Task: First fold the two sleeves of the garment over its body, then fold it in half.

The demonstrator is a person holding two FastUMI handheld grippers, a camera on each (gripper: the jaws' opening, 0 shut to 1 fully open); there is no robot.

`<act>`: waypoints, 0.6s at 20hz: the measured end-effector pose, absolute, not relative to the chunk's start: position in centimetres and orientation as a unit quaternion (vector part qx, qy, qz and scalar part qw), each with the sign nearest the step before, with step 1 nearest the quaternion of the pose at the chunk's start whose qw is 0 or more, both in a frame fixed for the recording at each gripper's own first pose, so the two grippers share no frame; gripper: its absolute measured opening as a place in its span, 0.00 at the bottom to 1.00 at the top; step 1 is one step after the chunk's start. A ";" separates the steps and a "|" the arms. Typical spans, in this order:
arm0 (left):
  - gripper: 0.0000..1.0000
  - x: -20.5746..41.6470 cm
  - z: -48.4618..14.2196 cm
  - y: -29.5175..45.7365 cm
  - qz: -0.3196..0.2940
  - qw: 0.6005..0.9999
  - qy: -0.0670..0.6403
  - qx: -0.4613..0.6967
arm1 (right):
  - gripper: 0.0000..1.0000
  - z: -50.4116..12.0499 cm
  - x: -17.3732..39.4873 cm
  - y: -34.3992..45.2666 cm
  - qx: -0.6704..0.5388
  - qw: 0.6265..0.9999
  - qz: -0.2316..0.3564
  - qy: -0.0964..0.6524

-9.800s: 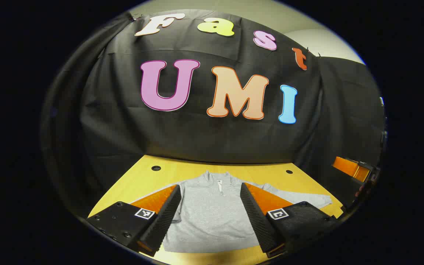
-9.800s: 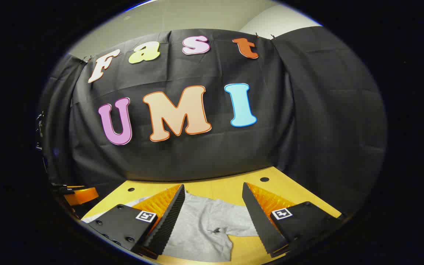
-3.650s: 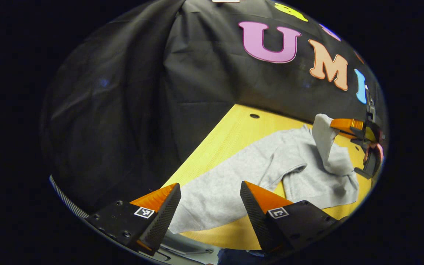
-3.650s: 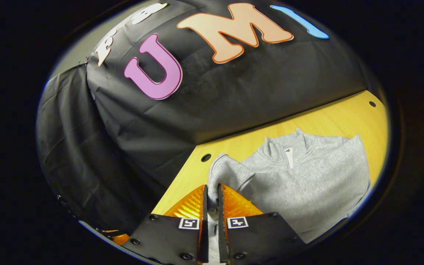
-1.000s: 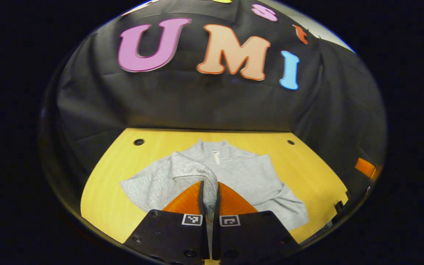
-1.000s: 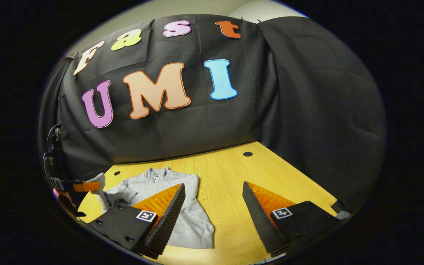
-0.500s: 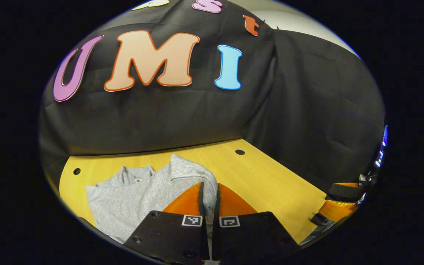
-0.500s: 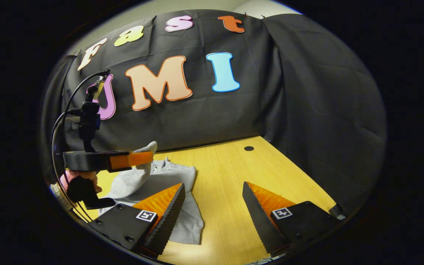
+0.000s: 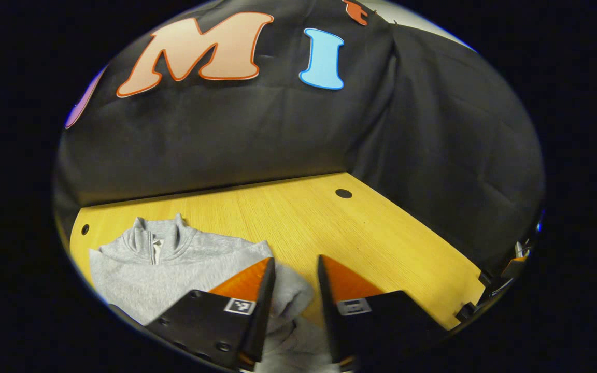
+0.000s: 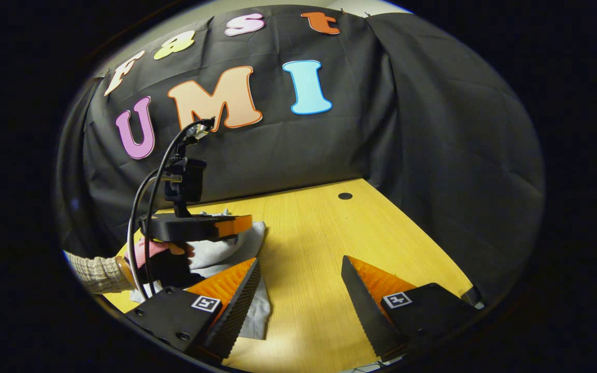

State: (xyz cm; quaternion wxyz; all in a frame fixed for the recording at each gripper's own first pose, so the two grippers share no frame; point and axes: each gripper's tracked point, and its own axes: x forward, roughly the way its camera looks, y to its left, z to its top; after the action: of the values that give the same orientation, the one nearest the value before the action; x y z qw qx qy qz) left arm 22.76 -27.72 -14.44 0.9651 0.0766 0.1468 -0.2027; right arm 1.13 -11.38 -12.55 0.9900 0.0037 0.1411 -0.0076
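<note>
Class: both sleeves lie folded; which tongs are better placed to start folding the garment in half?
Left, probably. The left tongs hang open right over the grey garment; the right tongs are open over bare table beside it.

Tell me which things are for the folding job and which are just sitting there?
For the job:
- grey sweater, lying on the table
- left hand-held gripper, fingers apart over the sweater
- right hand-held gripper, open above the table

Just there:
- wooden table
- black cloth wall
- holes in the table
</note>
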 end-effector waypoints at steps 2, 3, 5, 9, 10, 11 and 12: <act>0.79 22.9 -14.4 -26.3 -0.181 0.968 0.135 0.111 | 0.93 -12.7 1.6 -11.0 -0.001 0.990 -0.001 0.144; 0.99 23.8 -13.6 -26.2 -0.170 0.970 0.129 0.120 | 0.94 -12.7 1.8 -10.8 -0.003 0.989 0.003 0.145; 0.94 23.5 -12.9 -25.0 -0.158 0.973 0.119 0.115 | 0.94 -12.9 2.1 -10.1 -0.003 0.989 0.012 0.147; 0.95 21.7 -10.3 -20.4 -0.125 0.984 0.097 0.086 | 0.94 -14.1 2.5 -8.2 -0.006 0.987 0.036 0.157; 0.95 21.1 -9.7 -18.8 -0.113 0.986 0.093 0.080 | 0.94 -14.5 2.5 -7.6 -0.007 0.986 0.043 0.161; 0.94 20.4 -9.2 -16.9 -0.098 0.988 0.089 0.077 | 0.94 -15.0 2.5 -6.9 -0.009 0.985 0.051 0.166; 0.95 19.4 -8.9 -14.5 -0.080 0.990 0.087 0.076 | 0.94 -15.5 2.4 -6.3 -0.011 0.983 0.059 0.172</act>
State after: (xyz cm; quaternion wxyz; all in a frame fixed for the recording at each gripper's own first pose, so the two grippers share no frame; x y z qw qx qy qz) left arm 19.39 -14.53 -8.93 0.9901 0.0758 0.0867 -0.0802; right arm 2.40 -6.25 -15.53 0.9833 -0.0115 0.1718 0.0589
